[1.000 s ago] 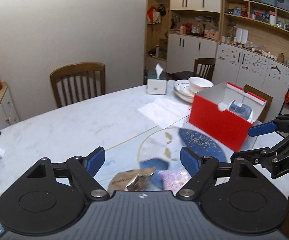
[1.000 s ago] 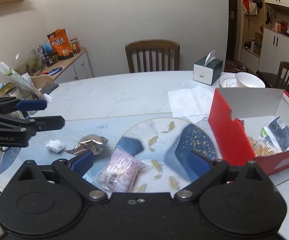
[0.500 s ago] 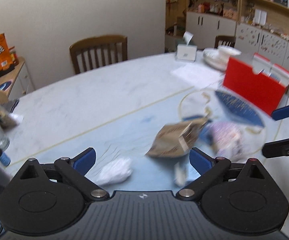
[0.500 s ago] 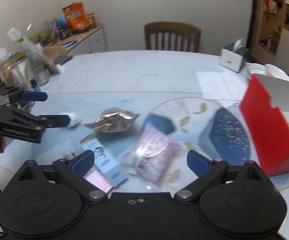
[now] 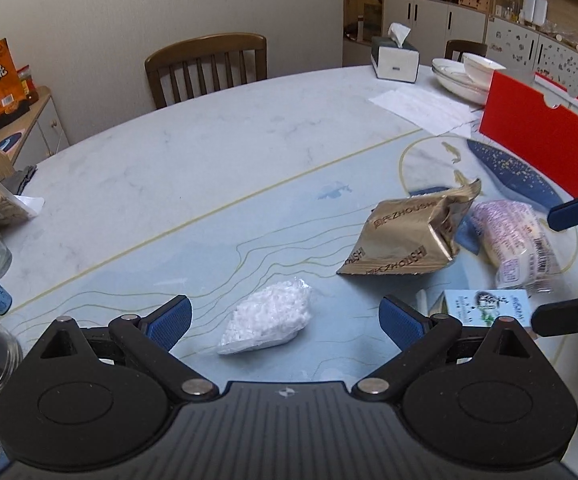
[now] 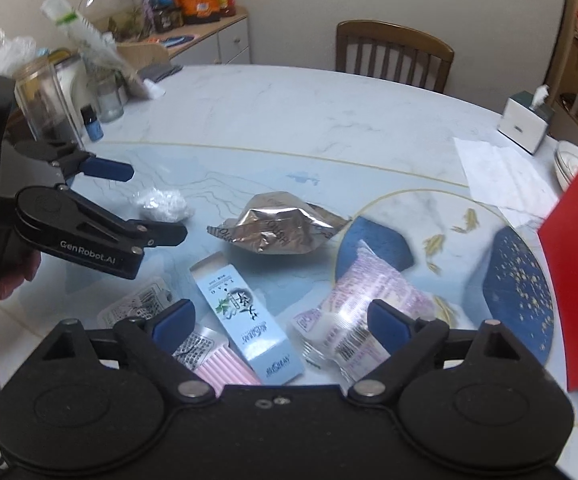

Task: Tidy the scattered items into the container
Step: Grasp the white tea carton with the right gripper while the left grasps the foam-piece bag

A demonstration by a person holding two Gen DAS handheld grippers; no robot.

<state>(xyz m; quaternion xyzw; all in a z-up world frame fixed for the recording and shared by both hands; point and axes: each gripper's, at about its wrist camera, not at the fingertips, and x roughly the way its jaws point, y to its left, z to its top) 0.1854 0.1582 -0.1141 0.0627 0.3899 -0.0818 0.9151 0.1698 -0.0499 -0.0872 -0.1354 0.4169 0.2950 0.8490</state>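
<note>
**Five loose items on the table, box barely started**

Five things at least are scattered on the table (image 5: 209, 152), so most of the job is left. Going left to right: a small white plastic bag (image 5: 267, 318) sits right in front of the left gripper (image 5: 285, 318), whose jaws are spread wide with nothing touching the pads — looks lined up for a grab. Next comes a crumpled gold foil packet (image 5: 409, 240), then a pale blue carton (image 6: 247, 328) lying flat beside a pink-striped pack (image 6: 225, 368), and a pink-printed plastic pouch (image 6: 373, 300).

The right gripper (image 6: 279, 322) hangs over the carton with jaws apart; they've just been closing a bit, carton between them, but the pads aren't pressing on it.

Far right is the red box (image 5: 541, 144) — the container, I'd guess. From these angles you can't see inside it, so no telling what's already in. Nothing is being carried right now.
</note>
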